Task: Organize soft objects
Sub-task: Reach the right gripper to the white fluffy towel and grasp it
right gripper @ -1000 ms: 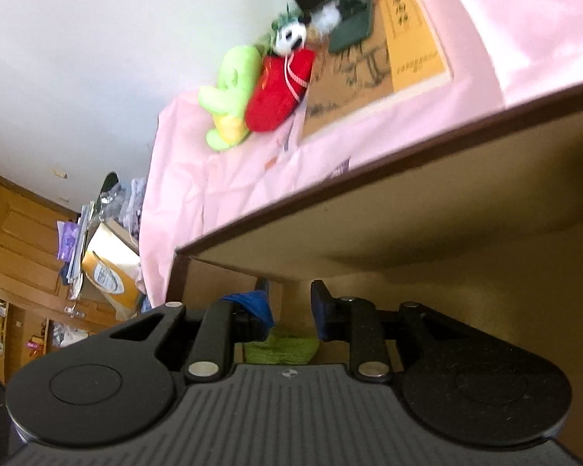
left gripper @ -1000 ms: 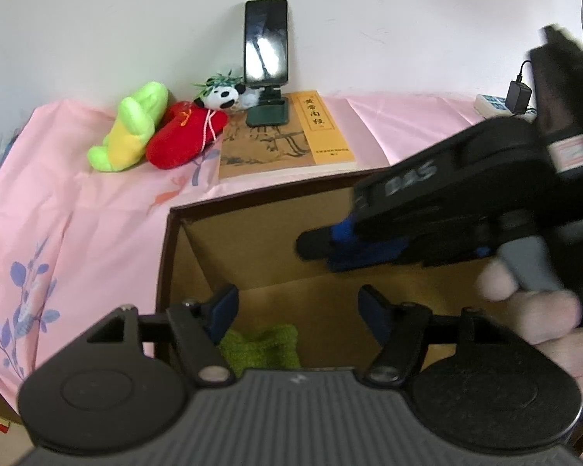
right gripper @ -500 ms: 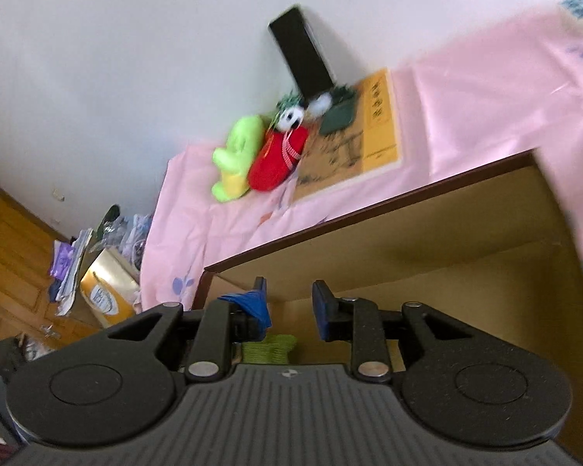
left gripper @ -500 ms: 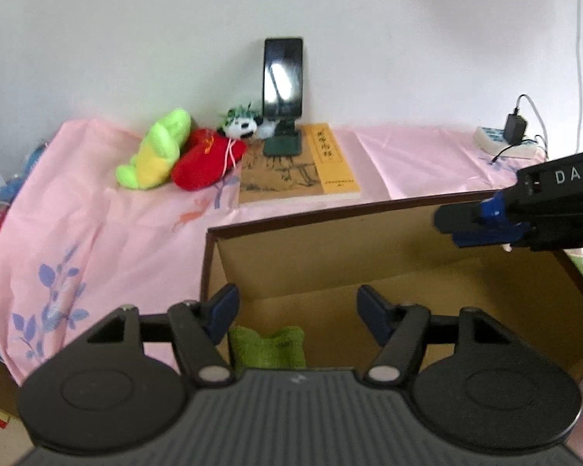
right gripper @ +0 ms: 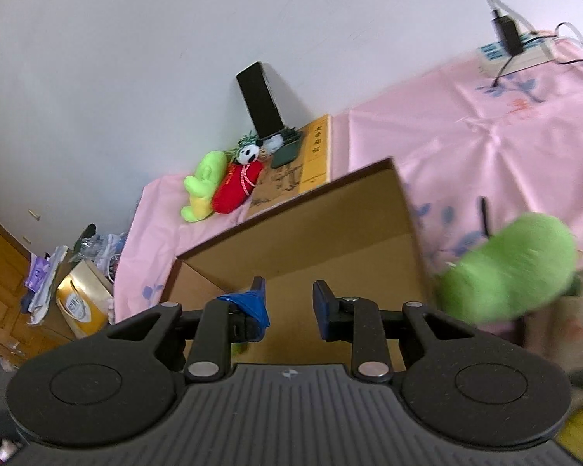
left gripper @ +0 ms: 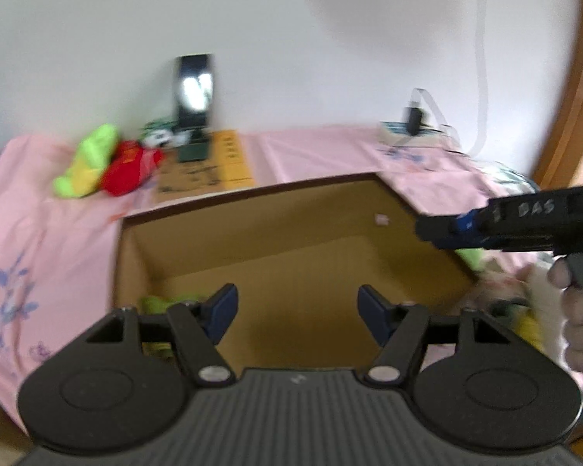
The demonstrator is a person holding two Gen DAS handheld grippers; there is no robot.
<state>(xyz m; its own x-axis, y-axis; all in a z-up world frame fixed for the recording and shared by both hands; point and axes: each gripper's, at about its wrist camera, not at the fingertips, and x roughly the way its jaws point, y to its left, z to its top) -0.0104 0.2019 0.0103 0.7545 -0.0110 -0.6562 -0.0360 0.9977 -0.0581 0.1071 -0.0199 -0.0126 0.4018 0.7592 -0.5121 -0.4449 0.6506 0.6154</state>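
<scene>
Both grippers hang empty over the cardboard box [left gripper: 291, 240]: left gripper [left gripper: 293, 312] wide open, right gripper [right gripper: 289, 305] partly open. A green soft piece [left gripper: 157, 305] lies in the box's near-left corner. Next, I'd say, comes the green plush [right gripper: 512, 272] outside the box's right wall.

Cardboard box [left gripper: 291, 240] is showing tan inside with a dark brown rim. Cloth [right gripper: 466, 147] is showing pink with blue flower print. Plush toys: one lime-and-yellow [right gripper: 202, 190], one red [right gripper: 235, 188], one bright green [right gripper: 512, 268]. Book [right gripper: 316, 155] is showing orange-yellow. Gripper pads [left gripper: 223, 308] are showing blue.
</scene>
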